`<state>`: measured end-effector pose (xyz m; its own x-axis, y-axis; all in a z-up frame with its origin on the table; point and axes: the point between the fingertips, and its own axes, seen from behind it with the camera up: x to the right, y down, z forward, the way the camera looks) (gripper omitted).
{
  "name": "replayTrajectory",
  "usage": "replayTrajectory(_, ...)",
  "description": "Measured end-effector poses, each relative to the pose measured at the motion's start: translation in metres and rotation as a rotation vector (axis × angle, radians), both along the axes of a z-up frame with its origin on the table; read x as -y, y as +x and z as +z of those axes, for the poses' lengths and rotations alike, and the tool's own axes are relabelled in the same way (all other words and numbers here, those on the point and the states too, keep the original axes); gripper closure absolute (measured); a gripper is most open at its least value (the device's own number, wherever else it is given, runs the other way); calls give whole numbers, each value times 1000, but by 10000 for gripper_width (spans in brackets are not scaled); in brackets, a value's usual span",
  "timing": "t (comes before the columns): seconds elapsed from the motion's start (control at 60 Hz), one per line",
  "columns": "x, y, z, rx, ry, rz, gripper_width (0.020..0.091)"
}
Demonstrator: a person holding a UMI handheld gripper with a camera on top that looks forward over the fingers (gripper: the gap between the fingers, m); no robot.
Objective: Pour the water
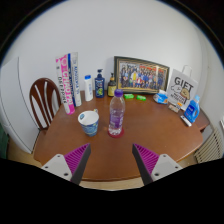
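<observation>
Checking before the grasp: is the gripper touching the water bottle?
Apart. The gripper view shows the open gripper short of the water bottle, with bare table between them.

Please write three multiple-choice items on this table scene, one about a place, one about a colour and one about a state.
1. Where does the water bottle stand relative to the white cup?
A. directly beside it
B. on the wooden chair
C. behind the framed photo

2. What colour is the water bottle's label?
A. green
B. purple
C. orange

3. In what state are the tongs?
A. shut on the bottle
B. shut on the cup
C. open, holding nothing

Answers:
1 A: the bottle and cup stand side by side on the wooden table, ahead of the tongs.
2 B: the band round the bottle's middle is purple.
3 C: the two fingers stand wide apart with only bare table between them, short of both bottle and cup.
</observation>
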<state>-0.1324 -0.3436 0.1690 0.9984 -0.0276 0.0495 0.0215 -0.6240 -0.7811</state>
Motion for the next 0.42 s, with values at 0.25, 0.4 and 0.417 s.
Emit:
replayTrajectory(0.25,22,-3,19,30,23,-4,247)
replayTrajectory(0.4,28,-6,21,49,22,19,250)
replayTrajectory(0.417,28,-5,21,50,26,19,250)
